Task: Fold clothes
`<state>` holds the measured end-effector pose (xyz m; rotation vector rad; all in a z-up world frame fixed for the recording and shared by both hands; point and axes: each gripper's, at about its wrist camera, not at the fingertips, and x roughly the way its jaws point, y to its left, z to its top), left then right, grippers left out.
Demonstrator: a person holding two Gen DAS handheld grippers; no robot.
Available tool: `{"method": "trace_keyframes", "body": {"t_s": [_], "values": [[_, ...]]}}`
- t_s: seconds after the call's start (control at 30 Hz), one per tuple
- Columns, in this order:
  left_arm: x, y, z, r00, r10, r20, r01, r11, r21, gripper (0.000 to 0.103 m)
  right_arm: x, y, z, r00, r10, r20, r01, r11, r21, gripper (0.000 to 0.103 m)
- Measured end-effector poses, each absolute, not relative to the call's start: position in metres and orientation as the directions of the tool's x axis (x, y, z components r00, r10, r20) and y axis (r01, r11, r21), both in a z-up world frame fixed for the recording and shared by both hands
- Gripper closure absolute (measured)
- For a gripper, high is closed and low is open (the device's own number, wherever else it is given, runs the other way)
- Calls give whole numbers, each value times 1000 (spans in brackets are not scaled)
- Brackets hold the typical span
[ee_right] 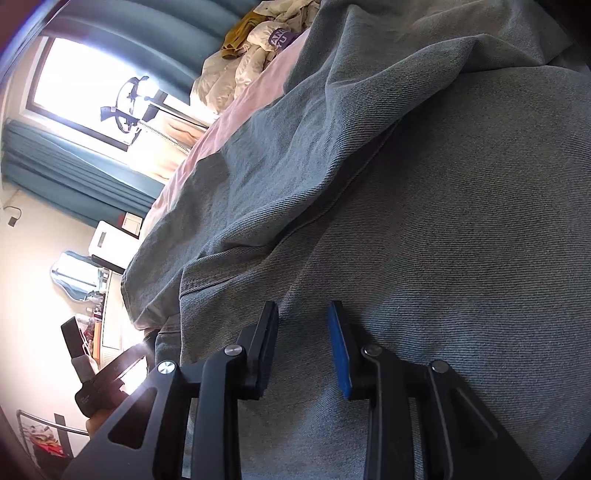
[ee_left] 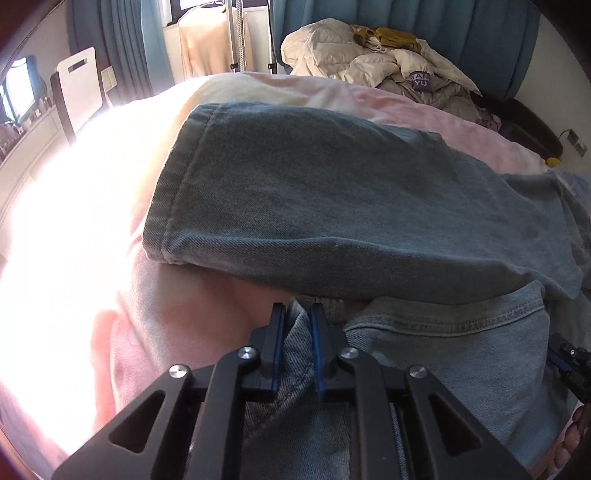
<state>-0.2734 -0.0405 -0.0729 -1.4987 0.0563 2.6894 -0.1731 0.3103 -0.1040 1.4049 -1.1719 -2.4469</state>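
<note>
Left gripper (ee_left: 298, 314) fingers pinching jeans (ee_left: 332, 206) fold

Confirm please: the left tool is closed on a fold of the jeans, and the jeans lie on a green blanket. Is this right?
Not quite. The left tool is closed on a fold of the jeans, but the blanket under them is pink, not green. The left wrist view shows this.

Bed (ee_left: 92, 295) under pink cover, left part washed out by sunlight. Denim jeans (ee_left: 332, 192) spread directly on cover, hemmed leg end toward left. Cream padded jacket (ee_left: 369, 55) heaped at far end, mustard garment (ee_left: 391, 35) on top.
</note>
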Motion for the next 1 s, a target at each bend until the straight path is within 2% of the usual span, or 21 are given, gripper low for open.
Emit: {"method": "trace_keyframes", "body": {"t_s": [0.1, 0.23, 0.37, 0.47, 0.7, 0.83, 0.93, 1.0], "values": [[-267, -41, -65, -564, 8, -826, -68, -997, 37, 93, -174, 310, -105, -574, -421, -702, -283, -703, 653, 76], [-263, -52, -51, -594, 5, -805, -31, -999, 17, 96, -175, 309, -105, -574, -422, -701, -284, -701, 654, 76], [-264, -84, -27, -645, 7, -764, 67, -996, -66, 96, -174, 310, -104, -581, -408, -704, -287, -707, 646, 76], [-264, -120, -8, -688, -39, -724, 169, -980, -108, 97, -175, 309, -98, -593, -383, -708, -281, -726, 628, 76], [-284, -142, -66, -589, -32, -807, 238, -962, -136, 96, -174, 310, -81, -623, -329, -710, -250, -776, 579, 76], [-278, -139, -65, -585, -33, -810, 259, -955, -148, 92, -162, 326, -52, -675, -280, -682, -244, -789, 565, 76], [-261, -144, -59, -567, 13, -824, 283, -936, -210, 89, -147, 346, -24, -734, -245, -634, -230, -788, 571, 76], [-244, -149, -57, -558, 90, -825, 292, -909, -297, 87, -131, 365, -7, -769, -220, -601, -231, -780, 582, 75]]}}
